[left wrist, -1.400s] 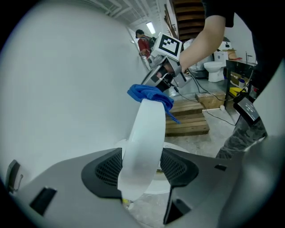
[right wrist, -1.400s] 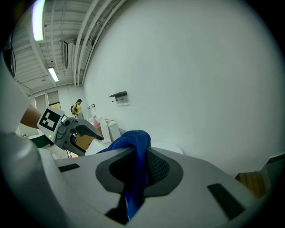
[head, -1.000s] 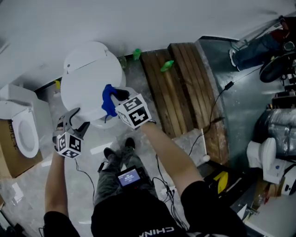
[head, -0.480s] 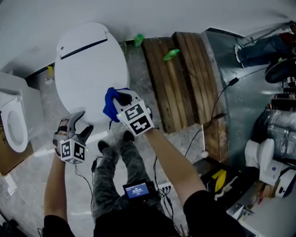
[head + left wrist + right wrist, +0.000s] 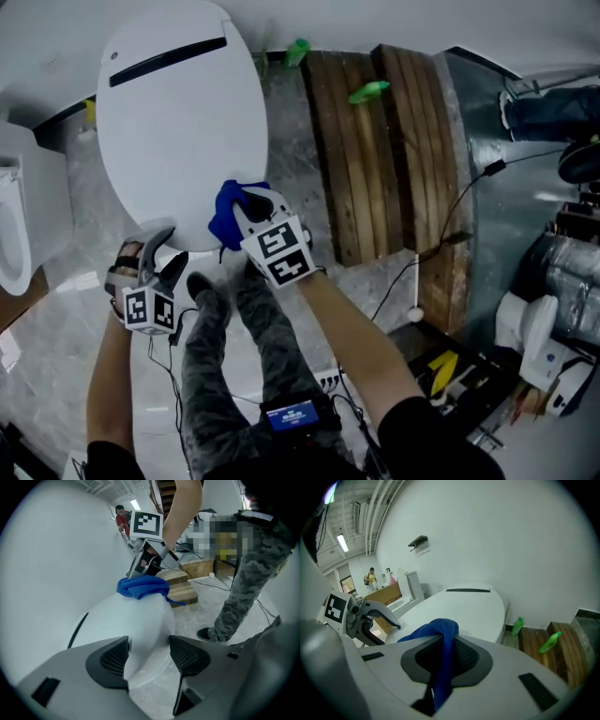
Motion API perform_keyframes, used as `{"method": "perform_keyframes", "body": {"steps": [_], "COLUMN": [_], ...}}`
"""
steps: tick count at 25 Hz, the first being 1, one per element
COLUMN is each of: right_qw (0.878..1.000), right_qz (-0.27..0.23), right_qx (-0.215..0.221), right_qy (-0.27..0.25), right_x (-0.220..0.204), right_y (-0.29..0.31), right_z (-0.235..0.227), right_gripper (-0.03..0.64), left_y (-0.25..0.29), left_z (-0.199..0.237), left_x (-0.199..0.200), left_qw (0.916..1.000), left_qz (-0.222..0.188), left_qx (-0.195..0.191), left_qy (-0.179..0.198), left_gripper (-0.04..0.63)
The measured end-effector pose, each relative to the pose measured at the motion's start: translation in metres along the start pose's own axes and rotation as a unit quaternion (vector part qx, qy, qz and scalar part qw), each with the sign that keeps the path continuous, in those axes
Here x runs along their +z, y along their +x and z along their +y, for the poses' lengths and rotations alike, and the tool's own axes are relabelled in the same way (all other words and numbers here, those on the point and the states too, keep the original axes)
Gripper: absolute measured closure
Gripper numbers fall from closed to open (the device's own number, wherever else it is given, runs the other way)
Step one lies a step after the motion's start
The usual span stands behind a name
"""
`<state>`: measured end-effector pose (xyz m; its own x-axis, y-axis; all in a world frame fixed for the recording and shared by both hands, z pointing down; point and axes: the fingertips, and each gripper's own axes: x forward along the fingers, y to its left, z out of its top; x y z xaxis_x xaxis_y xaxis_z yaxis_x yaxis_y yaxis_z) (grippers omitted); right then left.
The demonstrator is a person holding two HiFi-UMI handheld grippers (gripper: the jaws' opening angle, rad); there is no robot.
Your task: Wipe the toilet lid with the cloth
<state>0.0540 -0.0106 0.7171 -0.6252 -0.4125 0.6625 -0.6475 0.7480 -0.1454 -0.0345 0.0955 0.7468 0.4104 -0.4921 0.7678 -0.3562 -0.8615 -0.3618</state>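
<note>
The white toilet lid (image 5: 178, 122) is closed, with a dark slot near its back. My right gripper (image 5: 246, 208) is shut on a blue cloth (image 5: 228, 212), which rests on the lid's front right edge. In the right gripper view the blue cloth (image 5: 440, 641) is pinched between the jaws, with the lid (image 5: 459, 611) beyond. My left gripper (image 5: 161, 251) is open at the lid's front edge, nothing between its jaws. In the left gripper view the lid's rim (image 5: 140, 634) lies between the open pads, and the cloth (image 5: 142, 586) sits farther along under the right gripper.
A wooden pallet (image 5: 375, 150) lies right of the toilet, with two green bottles (image 5: 367, 92) at its far end. Another toilet (image 5: 14, 225) stands at the left. My legs and shoes (image 5: 202, 286) stand just before the bowl. Cables trail on the floor.
The view has closed in on the toilet, which now looks larger. Both grippers stay near the lid's front edge; the right one still grips the cloth there.
</note>
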Motion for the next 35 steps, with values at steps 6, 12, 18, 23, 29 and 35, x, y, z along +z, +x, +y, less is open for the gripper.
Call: {"method": "perform_keyframes", "body": {"steps": [6, 12, 18, 23, 29, 35], "right_qw": [1.000, 0.999, 0.998, 0.997, 0.997, 0.998], "right_qz": [0.018, 0.043, 0.065, 0.075, 0.067, 0.039], "right_qx": [-0.004, -0.001, 0.019, 0.034, 0.050, 0.056], "right_qy": [-0.005, -0.011, -0.016, -0.012, -0.008, -0.012], "right_x": [-0.044, -0.071, -0.088, -0.097, -0.081, -0.029], "right_y": [0.035, 0.054, 0.053, 0.044, 0.023, 0.008], "right_z": [-0.007, -0.009, 0.005, 0.019, 0.024, 0.005], "right_gripper": [0.571, 0.571, 0.571, 0.571, 0.571, 0.571], "left_y": [0.042, 0.068, 0.078, 0.078, 0.050, 0.015], "left_z": [-0.021, -0.032, -0.036, -0.039, -0.042, -0.013], "left_x": [-0.028, -0.043, -0.047, -0.047, -0.042, -0.034], "left_qw": [0.9995, 0.9971, 0.9902, 0.9730, 0.9456, 0.8962], "left_qz": [0.018, 0.038, 0.061, 0.066, 0.038, 0.014], "left_qx": [-0.014, -0.030, -0.043, -0.048, -0.026, 0.011], "left_qy": [-0.023, -0.059, -0.118, -0.216, -0.322, -0.443], "left_gripper": [0.337, 0.353, 0.362, 0.467, 0.567, 0.583]}}
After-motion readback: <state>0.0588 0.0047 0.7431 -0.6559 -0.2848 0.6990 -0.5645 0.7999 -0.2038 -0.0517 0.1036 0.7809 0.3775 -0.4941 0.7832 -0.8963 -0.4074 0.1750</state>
